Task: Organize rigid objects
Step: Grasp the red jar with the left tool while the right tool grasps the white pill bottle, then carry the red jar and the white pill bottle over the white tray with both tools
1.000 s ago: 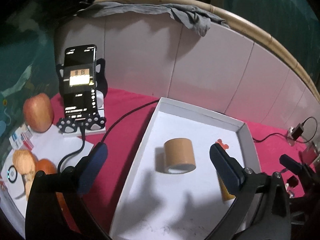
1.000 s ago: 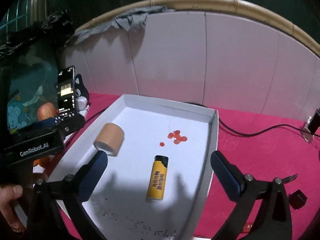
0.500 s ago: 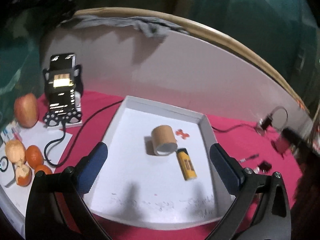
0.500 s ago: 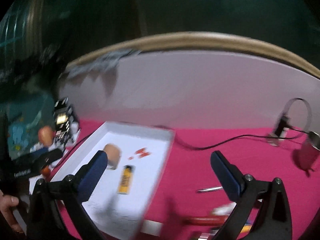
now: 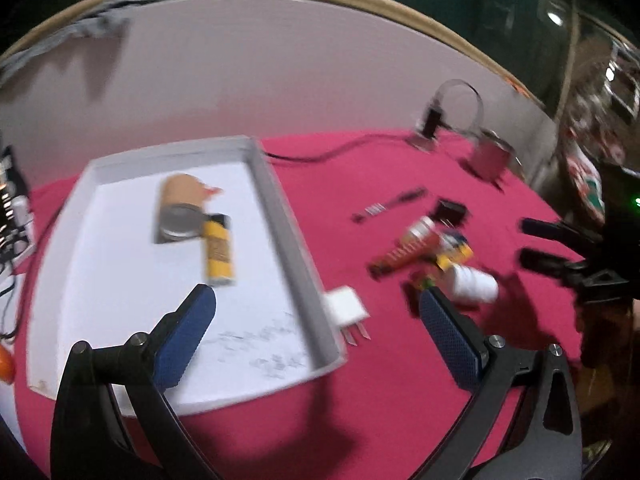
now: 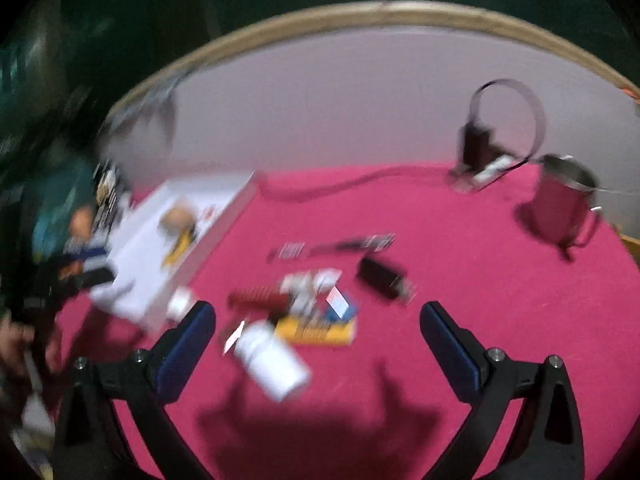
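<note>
The bench point(image 6: 460, 264) is covered in a magenta cloth. On its left part lies a white tray point(image 5: 288, 216), and a white plug adapter point(image 5: 347, 305) sits just beside the tray's right wall. Right of that, a blurred cluster lies on the cloth: a white bottle point(image 6: 272, 362) on its side, a red-and-white tube point(image 5: 404, 246), a yellow packet point(image 6: 316, 330), a small black block point(image 6: 380, 276) and a thin dark pen point(image 5: 390, 203). A metal mug point(image 6: 560, 204) stands at the far right, with a black cable point(image 5: 320, 156) running along the back.

Left hand-held gripper point(image 5: 318, 322) open, empty; right hand-held gripper point(image 6: 318, 328) closing, empty.
</note>
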`<state>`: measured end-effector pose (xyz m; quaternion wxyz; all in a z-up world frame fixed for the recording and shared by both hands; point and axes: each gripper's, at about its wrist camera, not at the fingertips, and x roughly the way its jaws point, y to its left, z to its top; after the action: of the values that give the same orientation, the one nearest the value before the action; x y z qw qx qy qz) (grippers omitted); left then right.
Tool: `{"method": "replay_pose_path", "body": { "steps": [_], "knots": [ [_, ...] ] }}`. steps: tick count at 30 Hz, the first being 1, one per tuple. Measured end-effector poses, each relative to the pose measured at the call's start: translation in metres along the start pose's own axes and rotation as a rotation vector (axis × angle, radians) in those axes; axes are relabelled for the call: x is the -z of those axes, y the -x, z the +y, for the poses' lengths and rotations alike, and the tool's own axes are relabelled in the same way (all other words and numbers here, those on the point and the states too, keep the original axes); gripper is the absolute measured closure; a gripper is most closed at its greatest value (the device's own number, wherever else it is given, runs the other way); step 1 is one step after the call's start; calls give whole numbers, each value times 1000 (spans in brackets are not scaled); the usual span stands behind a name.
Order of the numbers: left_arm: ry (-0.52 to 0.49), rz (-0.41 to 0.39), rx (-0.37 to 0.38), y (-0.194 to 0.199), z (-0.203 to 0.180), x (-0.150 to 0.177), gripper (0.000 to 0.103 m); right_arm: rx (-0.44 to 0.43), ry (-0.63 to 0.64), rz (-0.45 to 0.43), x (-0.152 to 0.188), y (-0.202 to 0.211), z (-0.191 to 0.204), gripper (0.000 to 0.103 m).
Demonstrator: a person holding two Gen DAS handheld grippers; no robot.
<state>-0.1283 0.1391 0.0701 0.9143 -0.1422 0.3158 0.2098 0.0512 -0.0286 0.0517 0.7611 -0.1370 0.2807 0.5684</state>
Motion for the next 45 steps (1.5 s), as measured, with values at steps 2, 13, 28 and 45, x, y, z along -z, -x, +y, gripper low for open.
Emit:
{"method": "replay_pose_path", "body": {
  "steps": [2,13,28,45],
  "knots": [
    [-29,18,15,-4,-11,3,0,-28,42,58,3,-14,8,27],
    [-115,98,40,-22,-39,3,20,-47,224,227,13,-58,27,61],
    [-182,272,30,-101,-107,-4,20,-16,-92,136,41,-8,-48,67],
    [-60,143,23,-71,-83,-2,74,3,-100,10,28,19,-33,67]
  ]
}}
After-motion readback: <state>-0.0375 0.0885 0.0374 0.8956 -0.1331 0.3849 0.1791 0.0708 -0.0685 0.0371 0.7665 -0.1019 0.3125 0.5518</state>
